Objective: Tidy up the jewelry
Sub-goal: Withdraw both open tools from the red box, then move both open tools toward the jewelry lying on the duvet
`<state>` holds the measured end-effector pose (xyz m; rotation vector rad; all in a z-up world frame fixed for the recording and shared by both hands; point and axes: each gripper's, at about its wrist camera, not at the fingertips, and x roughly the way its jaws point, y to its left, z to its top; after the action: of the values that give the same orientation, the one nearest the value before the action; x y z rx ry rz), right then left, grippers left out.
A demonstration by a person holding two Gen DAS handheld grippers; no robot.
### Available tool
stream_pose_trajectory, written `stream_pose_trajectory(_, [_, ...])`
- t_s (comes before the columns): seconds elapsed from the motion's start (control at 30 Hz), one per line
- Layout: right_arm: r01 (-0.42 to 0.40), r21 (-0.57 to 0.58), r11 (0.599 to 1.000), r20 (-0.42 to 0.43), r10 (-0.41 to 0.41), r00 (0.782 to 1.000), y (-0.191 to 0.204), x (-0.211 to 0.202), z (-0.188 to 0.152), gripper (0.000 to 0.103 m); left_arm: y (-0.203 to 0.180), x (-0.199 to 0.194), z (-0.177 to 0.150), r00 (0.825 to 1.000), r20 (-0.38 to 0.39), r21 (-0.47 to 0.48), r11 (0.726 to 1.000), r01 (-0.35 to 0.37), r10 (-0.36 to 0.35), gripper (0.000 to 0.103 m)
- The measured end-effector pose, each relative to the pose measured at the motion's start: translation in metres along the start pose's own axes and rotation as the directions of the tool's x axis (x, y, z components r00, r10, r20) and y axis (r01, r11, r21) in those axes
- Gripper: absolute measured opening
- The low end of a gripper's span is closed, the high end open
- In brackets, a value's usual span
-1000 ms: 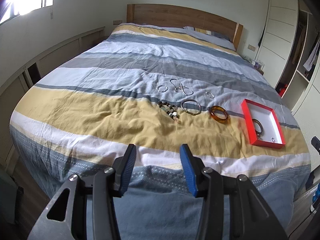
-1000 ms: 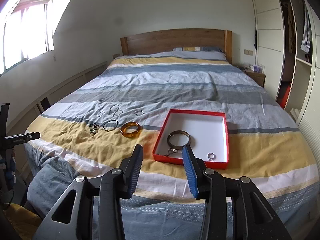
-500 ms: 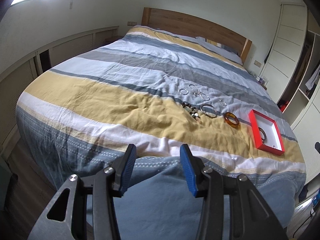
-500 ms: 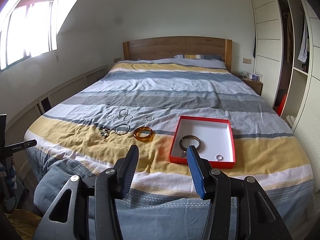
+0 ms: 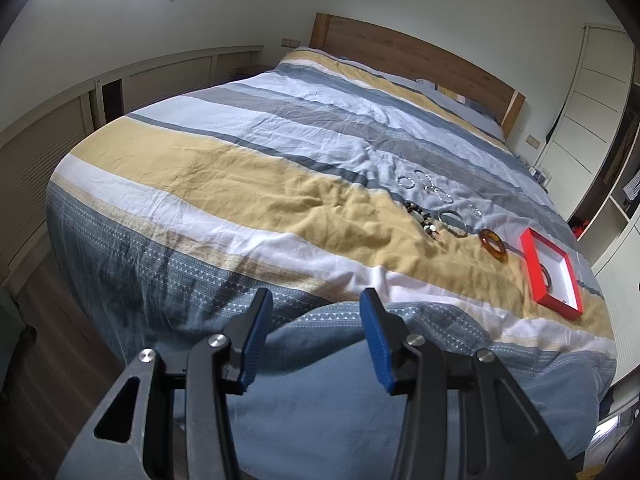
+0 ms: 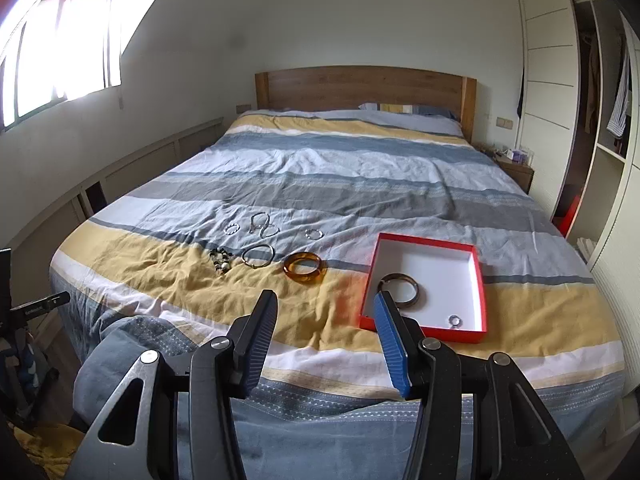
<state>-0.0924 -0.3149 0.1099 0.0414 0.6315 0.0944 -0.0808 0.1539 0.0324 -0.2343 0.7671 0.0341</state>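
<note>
A red box (image 6: 472,292) with a white inside lies on the striped bed and holds a dark bangle (image 6: 402,289) and a small ring (image 6: 455,321); it also shows in the left wrist view (image 5: 532,256). Left of it lie an amber bangle (image 6: 305,273), a silver bangle (image 6: 259,255), a beaded bracelet (image 6: 221,260) and several small silver pieces (image 6: 260,226). My right gripper (image 6: 325,344) is open and empty, above the bed's foot edge, short of the box. My left gripper (image 5: 316,344) is open and empty, further back and left, far from the jewelry (image 5: 452,222).
The bed (image 6: 360,184) has a wooden headboard (image 6: 360,88). A low wall cabinet (image 5: 120,92) runs along the left side. A nightstand (image 6: 516,168) and white wardrobe (image 6: 548,80) stand to the right. A bunched blue cover (image 5: 340,380) hangs at the foot.
My left gripper has pulled back and swung left, so the jewelry and box now sit far right in its view. My right gripper has backed away slightly and opened a little wider.
</note>
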Motion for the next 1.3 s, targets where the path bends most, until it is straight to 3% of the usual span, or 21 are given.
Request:
stream_pose_trajectory(0.67, [-0.067,0.005,0.998,-0.196,0.066,0.978,0.028,0.109,-0.006,0.048,-0.028,0.099,0.014,0.984,-0.169,0.071,0.996,0.061,-0.048,0.043])
stream_pose_trajectory(1.3, [-0.186,-0.007,0.982,-0.289,0.176,0.941,0.065,0.203,-0.001,0.041,-0.042,0.172,0.06,0.979,-0.196,0.117,0.99,0.081,-0.057,0.043])
